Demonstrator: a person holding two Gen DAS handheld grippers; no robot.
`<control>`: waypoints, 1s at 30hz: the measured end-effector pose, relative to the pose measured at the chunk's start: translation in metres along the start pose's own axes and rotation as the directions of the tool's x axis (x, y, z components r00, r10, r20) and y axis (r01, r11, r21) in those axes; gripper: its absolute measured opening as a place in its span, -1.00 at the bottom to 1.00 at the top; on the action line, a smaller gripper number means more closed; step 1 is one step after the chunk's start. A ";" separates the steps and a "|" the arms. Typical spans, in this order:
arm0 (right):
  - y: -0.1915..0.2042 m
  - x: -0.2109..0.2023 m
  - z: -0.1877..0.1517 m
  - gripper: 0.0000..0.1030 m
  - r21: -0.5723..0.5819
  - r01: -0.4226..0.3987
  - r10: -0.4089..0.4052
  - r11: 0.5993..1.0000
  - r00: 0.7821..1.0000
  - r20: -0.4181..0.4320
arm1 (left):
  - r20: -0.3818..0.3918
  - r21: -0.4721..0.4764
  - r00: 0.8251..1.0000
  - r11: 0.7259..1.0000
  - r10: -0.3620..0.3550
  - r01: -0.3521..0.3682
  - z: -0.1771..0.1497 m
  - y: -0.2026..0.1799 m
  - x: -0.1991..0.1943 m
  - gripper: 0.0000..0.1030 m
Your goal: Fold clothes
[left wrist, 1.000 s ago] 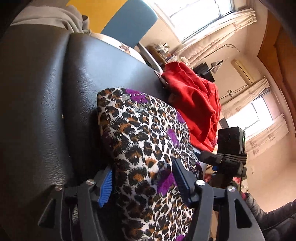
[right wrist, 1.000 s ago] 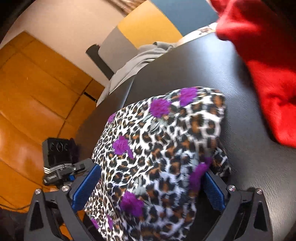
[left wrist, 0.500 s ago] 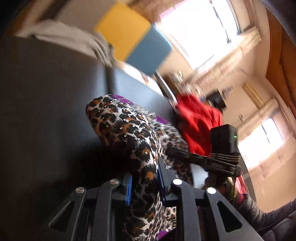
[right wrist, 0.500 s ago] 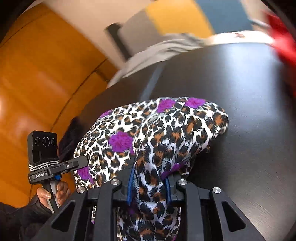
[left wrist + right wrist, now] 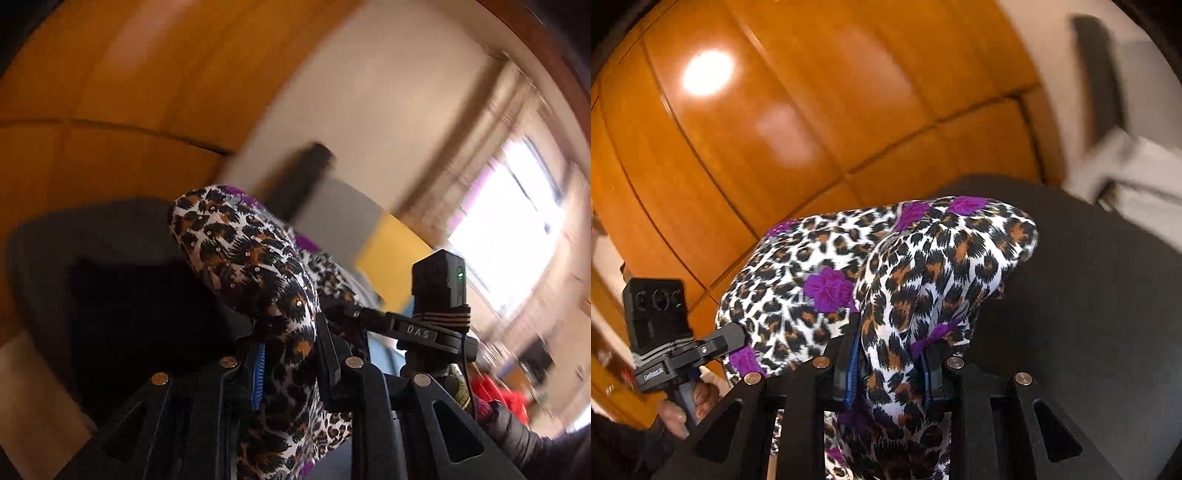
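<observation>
Glossy orange wood panelling (image 5: 798, 110) is being lit by a bright reflection. Daylight is being admitted through a curtained window (image 5: 509, 236) beside a pale wall (image 5: 388, 110).

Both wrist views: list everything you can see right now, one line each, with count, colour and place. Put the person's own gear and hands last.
leopard-print garment: one, white, black and brown with purple flowers, bunched up and pinched by both grippers.
dark surface: one, black, below and to the right of the garment in the right wrist view.
wooden panelling: orange-brown, fills the background.
grey cloth: one, pale grey, blurred, upper right in the right wrist view.
window: one, bright, at right in the left wrist view.
red cloth: one, blurred, low at right in the left wrist view.
left gripper: black with blue pads, shut on the garment.
right gripper: black with blue pads, shut on the garment.
</observation>
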State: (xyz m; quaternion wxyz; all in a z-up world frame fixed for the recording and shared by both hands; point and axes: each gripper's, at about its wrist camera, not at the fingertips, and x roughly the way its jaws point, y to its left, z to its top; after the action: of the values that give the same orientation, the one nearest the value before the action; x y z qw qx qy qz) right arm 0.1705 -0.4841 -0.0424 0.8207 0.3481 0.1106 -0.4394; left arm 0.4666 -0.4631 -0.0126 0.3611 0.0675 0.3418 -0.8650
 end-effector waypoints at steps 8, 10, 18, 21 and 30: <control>-0.008 0.148 0.047 -0.49 -0.037 0.051 -0.057 0.998 0.978 -0.200 | -0.146 -0.177 0.949 0.936 0.281 -0.304 0.000 0.125 0.074 -0.59; -0.033 0.187 0.027 -0.49 0.010 0.130 -0.120 0.991 0.940 -0.320 | -0.190 -0.248 0.945 0.919 0.265 -0.307 -0.016 0.151 0.089 -0.59; -0.052 0.185 0.018 -0.15 0.052 0.122 -0.100 0.991 0.942 -0.319 | -0.113 -0.243 0.954 0.923 0.277 -0.297 -0.004 0.147 0.058 -0.52; -0.040 0.163 0.029 -0.04 -0.029 0.172 -0.173 0.985 0.944 -0.280 | -0.037 -0.186 0.934 0.916 0.356 -0.357 0.011 0.132 0.028 -0.45; 0.041 0.131 0.027 0.06 -0.283 0.091 -0.149 0.955 0.971 -0.187 | -0.089 -0.022 0.934 0.936 0.347 -0.350 0.045 0.122 0.076 -0.37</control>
State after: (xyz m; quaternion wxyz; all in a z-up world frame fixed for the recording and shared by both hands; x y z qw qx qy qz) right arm 0.2768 -0.5715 -0.0668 0.8164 0.2682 0.2756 -0.4307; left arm 0.4991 -0.5976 -0.0720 0.4953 0.1564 0.3556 -0.7770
